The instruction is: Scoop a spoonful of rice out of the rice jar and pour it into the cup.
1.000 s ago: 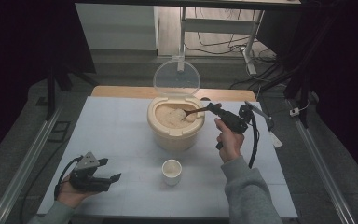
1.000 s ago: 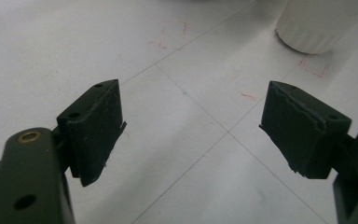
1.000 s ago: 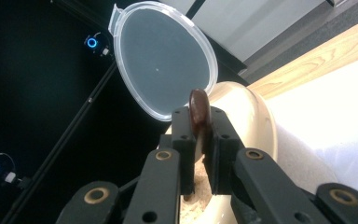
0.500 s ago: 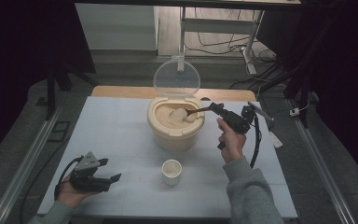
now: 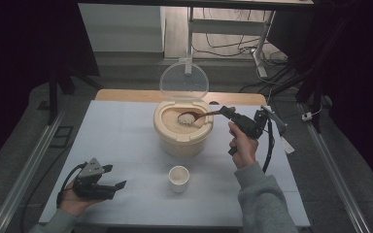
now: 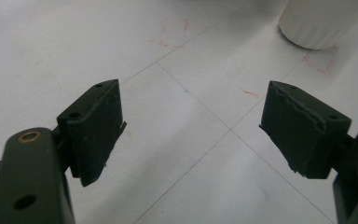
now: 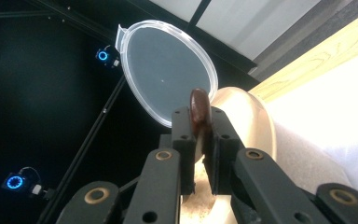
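A dim room surrounds the pale blue-white table (image 5: 126, 131). Near its centre stands a round cream rice container (image 5: 182, 138), its clear plastic lid (image 5: 184, 80) hinged upright at twelve o'clock. The right gripper (image 7: 199, 140), at three o'clock from the container, pinches the handle of a dark brown wooden spoon (image 5: 199, 116) whose bowl carries rice over the open container. A small white ribbed cup (image 5: 178, 177) sits at six o'clock from it. The left gripper (image 5: 109, 178), at the table's seven o'clock, rests low with jaws spread wide.
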`<state>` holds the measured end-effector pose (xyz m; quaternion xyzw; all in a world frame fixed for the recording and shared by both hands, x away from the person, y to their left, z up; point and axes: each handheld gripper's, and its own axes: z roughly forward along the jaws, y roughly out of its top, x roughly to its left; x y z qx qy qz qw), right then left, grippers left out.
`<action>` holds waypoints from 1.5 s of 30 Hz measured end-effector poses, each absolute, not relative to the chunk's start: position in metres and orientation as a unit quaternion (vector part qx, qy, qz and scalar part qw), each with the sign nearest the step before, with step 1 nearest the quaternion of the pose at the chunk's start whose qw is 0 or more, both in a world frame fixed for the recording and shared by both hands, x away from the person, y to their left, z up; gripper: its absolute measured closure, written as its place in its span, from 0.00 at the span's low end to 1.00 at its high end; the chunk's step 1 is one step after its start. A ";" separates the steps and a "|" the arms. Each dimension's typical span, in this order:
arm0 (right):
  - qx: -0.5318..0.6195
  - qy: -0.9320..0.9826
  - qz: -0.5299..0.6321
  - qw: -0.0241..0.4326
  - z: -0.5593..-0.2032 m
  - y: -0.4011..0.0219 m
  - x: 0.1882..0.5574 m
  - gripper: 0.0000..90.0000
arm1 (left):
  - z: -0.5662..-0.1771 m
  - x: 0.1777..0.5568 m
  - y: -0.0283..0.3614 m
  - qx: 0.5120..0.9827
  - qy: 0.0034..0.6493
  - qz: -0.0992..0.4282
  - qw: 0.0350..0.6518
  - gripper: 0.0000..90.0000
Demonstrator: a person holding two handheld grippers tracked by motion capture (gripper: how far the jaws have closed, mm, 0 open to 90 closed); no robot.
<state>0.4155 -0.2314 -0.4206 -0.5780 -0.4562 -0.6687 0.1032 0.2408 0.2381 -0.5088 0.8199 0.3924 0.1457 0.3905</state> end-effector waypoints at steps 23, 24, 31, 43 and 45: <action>-0.564 -0.459 -0.672 0.136 -0.413 -0.234 0.402 0.93 | -0.508 0.241 0.238 0.820 0.391 0.145 0.392 0.23; -0.564 -0.462 -0.671 0.139 -0.413 -0.235 0.400 0.93 | -0.508 0.241 0.238 0.820 0.391 0.145 0.392 0.23; -0.558 -0.464 -0.668 0.165 -0.414 -0.240 0.387 0.93 | -0.508 0.241 0.238 0.819 0.391 0.145 0.394 0.23; -0.546 -0.491 -0.651 0.189 -0.423 -0.246 0.360 0.93 | -0.509 0.243 0.236 0.821 0.390 0.142 0.393 0.23; -0.546 -0.496 -0.647 0.194 -0.426 -0.244 0.358 0.93 | -0.510 0.244 0.236 0.821 0.390 0.141 0.392 0.23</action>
